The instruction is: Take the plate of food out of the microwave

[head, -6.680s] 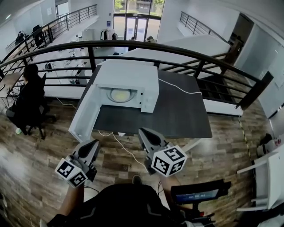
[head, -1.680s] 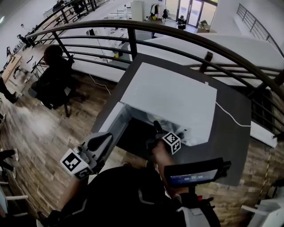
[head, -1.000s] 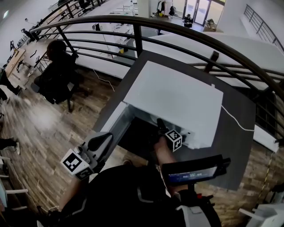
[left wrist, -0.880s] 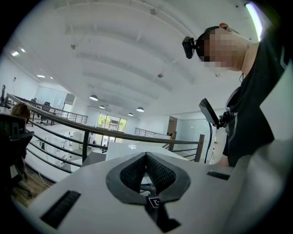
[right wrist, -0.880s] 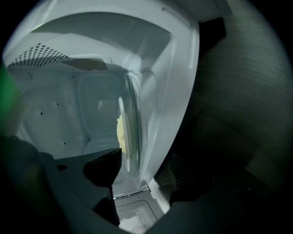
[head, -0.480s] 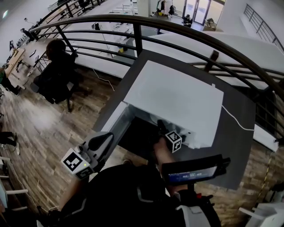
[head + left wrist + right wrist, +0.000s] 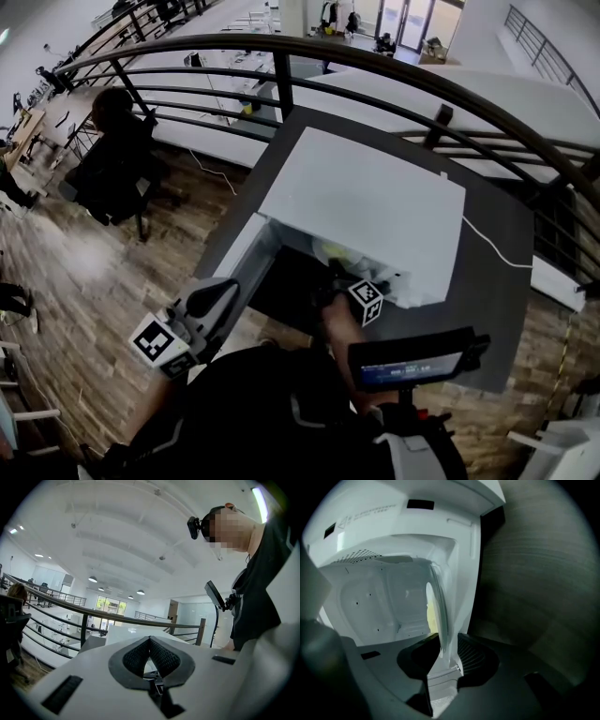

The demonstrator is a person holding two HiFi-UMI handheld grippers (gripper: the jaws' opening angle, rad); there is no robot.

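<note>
While right tool (image 7: pixel 444 654) closes on plate (image 7: pixel 440 611) rim | left tool (image 7: pixel 150 644) clenched, empty | risk: thin edge-grip, plate tips, food (image 7: pixel 432 617) spills in microwave (image 7: pixel 366 202)

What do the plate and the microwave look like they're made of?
The plate looks like glass or clear plastic: its thin rim is translucent and glossy. The microwave has a smooth white shell, painted metal or plastic; small punched holes in its cavity wall suggest sheet metal.
</note>
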